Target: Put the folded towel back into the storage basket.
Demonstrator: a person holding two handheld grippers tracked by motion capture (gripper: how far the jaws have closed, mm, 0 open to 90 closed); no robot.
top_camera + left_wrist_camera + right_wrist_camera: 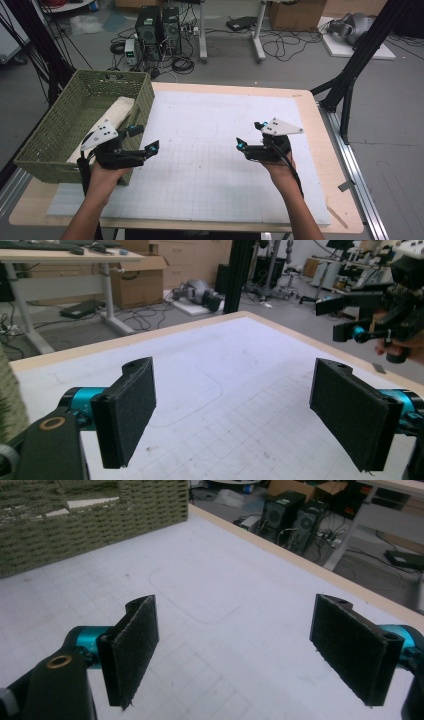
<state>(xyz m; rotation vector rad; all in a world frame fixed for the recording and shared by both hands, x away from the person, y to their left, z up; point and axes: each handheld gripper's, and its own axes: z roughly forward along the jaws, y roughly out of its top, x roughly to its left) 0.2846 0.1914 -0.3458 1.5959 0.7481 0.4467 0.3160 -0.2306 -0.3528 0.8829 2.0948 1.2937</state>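
Both the left gripper and the right gripper hovered over the white mat, jaws wide apart and empty, green basket at far left.

Counter: a mat covers most of its top; a basket sits at the left edge, partly on the mat, with a folded cloth lying inside along its right wall. Left tool is held just beside the basket's near right corner, right tool above the mat's right half, the two well apart. Floor behind the counter: two computer towers, cables, a cardboard box to the right.
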